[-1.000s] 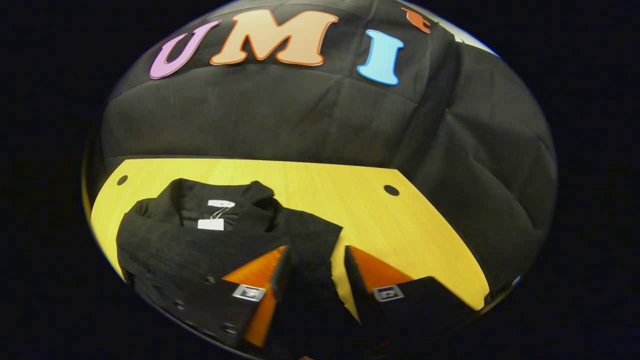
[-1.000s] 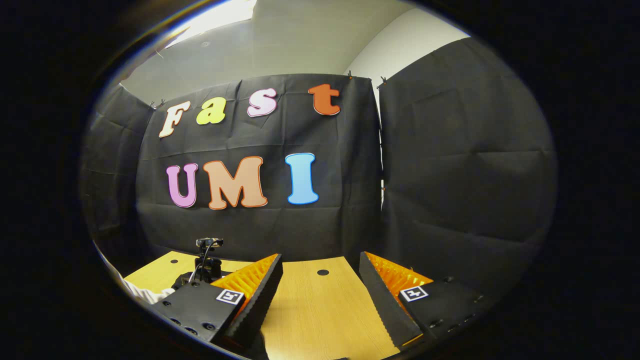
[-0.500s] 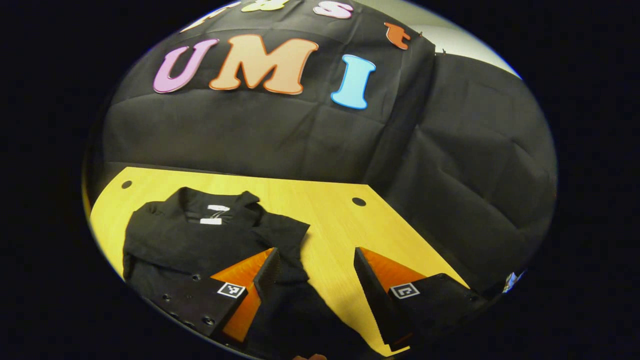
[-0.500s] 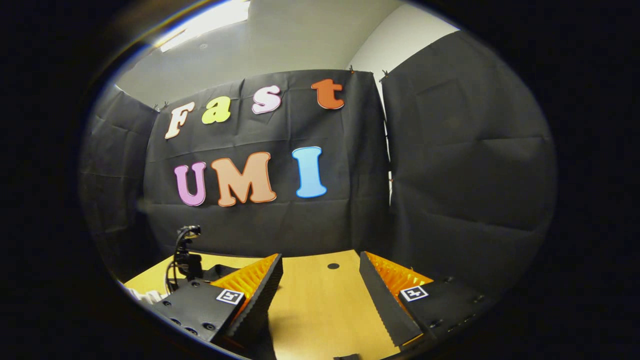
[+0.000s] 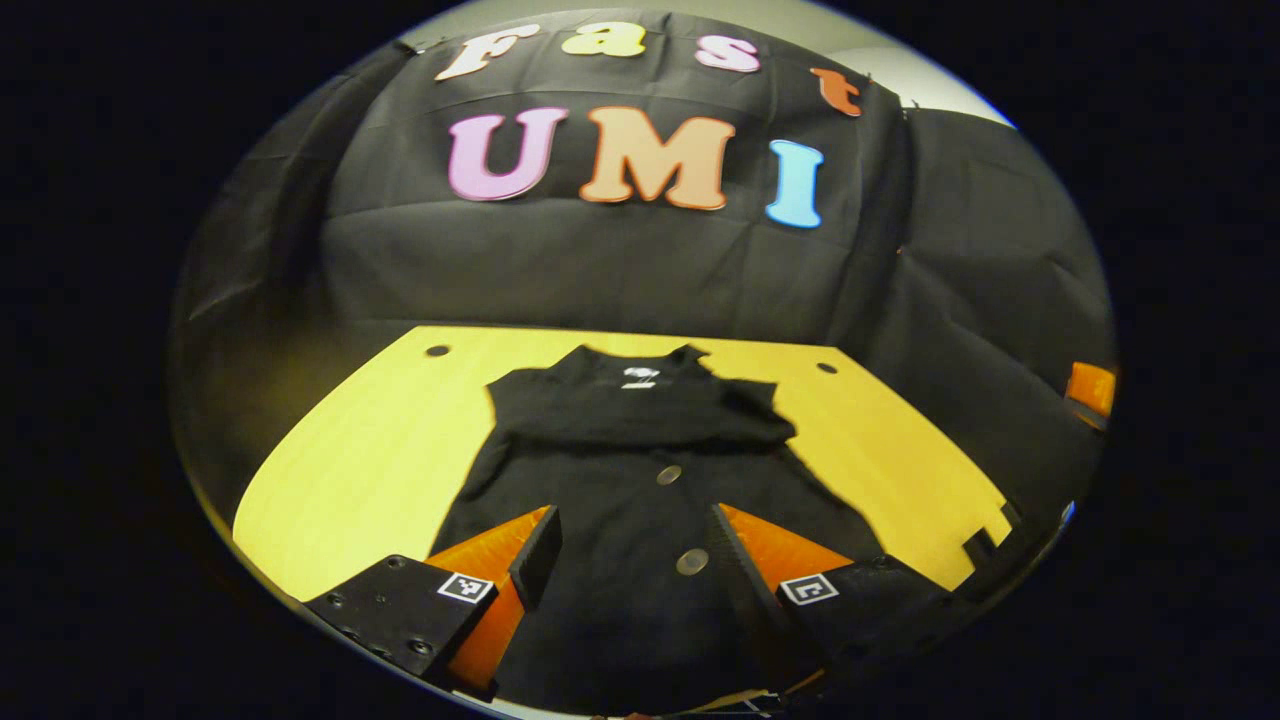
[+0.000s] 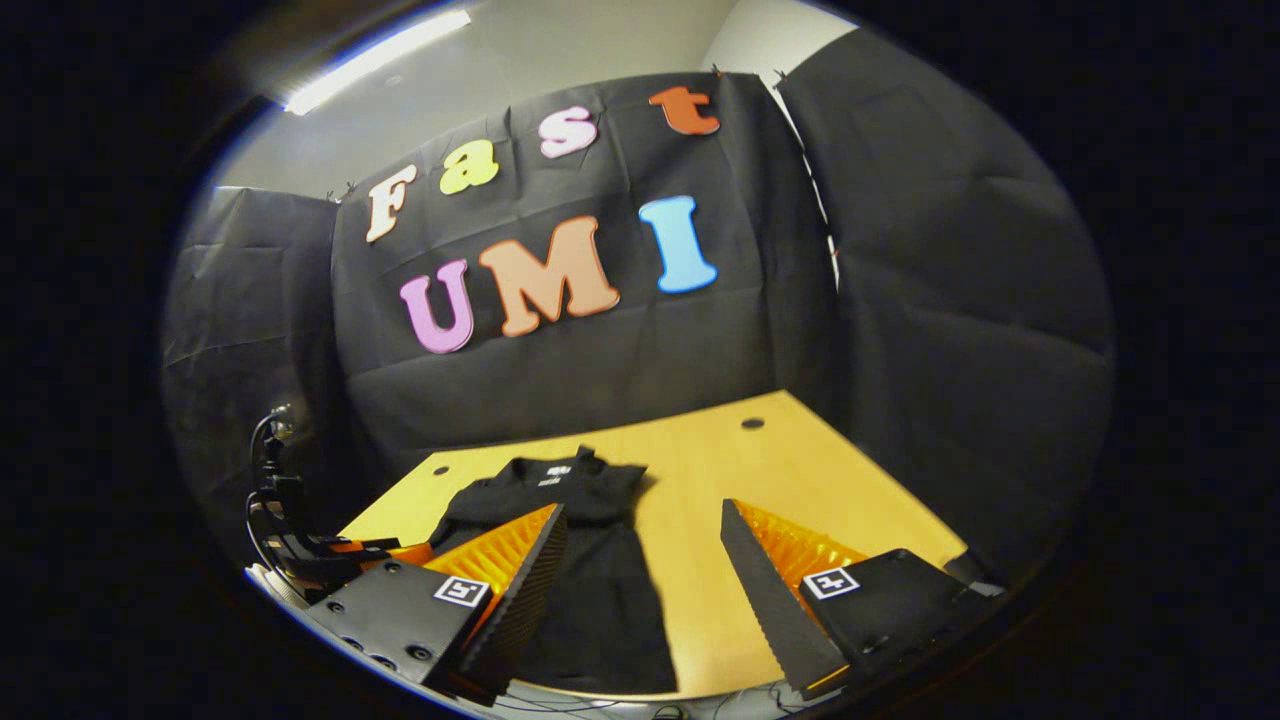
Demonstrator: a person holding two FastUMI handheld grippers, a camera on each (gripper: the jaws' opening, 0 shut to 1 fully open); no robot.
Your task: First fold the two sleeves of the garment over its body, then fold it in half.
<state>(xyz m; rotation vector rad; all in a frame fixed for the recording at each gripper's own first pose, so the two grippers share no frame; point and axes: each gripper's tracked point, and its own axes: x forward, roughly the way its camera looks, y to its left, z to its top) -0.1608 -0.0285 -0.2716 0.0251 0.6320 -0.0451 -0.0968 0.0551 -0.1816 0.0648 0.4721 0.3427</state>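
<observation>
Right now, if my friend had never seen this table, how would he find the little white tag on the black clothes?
Start at the yellow wooden table in front of the black cloth wall. A black garment lies flat on it, collar toward the wall. The white tag sits just inside that collar, the one bright patch on the cloth, unlike the round dull buttons lower down.

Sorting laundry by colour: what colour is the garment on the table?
Black garment, best seen in the left gripper view.

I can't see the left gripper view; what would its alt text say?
A black garment lies flat on a yellow table, collar at the far end, sleeves folded across its chest. The left tongs hover open above its lower half.
</observation>
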